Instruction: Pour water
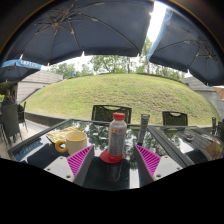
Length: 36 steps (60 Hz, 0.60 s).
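Observation:
A clear bottle (118, 135) with a red cap and red label stands upright on a red coaster on the glass table (190, 150). It stands just ahead of my gripper (114, 160), between the lines of the two fingers, with a gap at each side. The gripper is open; its magenta pads (81, 159) show left and right of the bottle's base. A yellow cup (73, 140) sits to the left of the bottle, beside the left finger.
Dark chairs (110, 113) stand beyond the table. A grey can-like cylinder (143, 128) stands right of the bottle. Dark umbrellas (80, 25) hang overhead, and a grassy mound (120, 95) lies beyond. More clutter lies at the table's right.

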Each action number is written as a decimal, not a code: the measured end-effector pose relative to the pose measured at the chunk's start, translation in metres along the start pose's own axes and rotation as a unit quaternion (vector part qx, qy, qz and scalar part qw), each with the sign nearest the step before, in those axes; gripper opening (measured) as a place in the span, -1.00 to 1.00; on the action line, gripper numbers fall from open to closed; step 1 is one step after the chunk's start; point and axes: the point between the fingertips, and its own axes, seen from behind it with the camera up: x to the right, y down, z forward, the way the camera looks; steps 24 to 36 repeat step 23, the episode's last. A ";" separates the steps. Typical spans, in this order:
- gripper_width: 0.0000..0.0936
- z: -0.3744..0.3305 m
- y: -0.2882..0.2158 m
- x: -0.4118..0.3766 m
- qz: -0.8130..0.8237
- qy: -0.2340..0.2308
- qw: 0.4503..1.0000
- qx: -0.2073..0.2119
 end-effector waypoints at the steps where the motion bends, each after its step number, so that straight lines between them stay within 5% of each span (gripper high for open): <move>1: 0.79 -0.006 0.003 -0.004 0.003 -0.003 1.000 -0.001; 36: 0.80 -0.056 0.030 -0.001 -0.016 0.013 1.000 0.011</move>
